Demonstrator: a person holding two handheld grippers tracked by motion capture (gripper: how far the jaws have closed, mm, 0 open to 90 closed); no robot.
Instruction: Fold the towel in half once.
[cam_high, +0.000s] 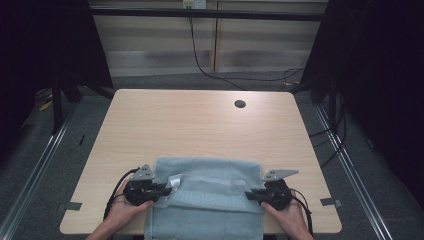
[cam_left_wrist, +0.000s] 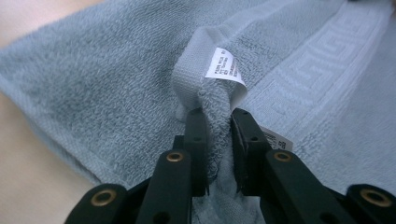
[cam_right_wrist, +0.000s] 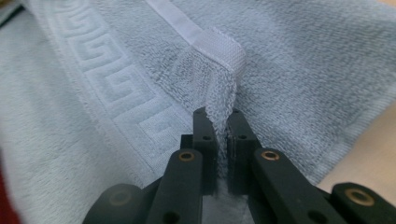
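Light blue towel (cam_high: 207, 200) lies at the near edge of the wooden table (cam_high: 200, 125), partly folded, near end hanging over the edge between the person's hands.

Left gripper (cam_left_wrist: 217, 122): jaws closed on a bunched towel corner, terry pinched between the fingers (cam_left_wrist: 197, 140). White care label (cam_left_wrist: 224, 65) sticks up just beyond the fingertips; a second label (cam_left_wrist: 276, 139) peeks out beside the right-hand finger.

Right gripper (cam_right_wrist: 218, 122): jaws nearly together, clamping the opposite corner. White hem band (cam_right_wrist: 219, 49) curls over just past the fingertips. Greek-key woven border (cam_right_wrist: 116, 84) runs off to the left of the fingers.

In the high view both grippers sit at the towel's left and right edges, left (cam_high: 161, 189), right (cam_high: 251, 195), one hand on each.
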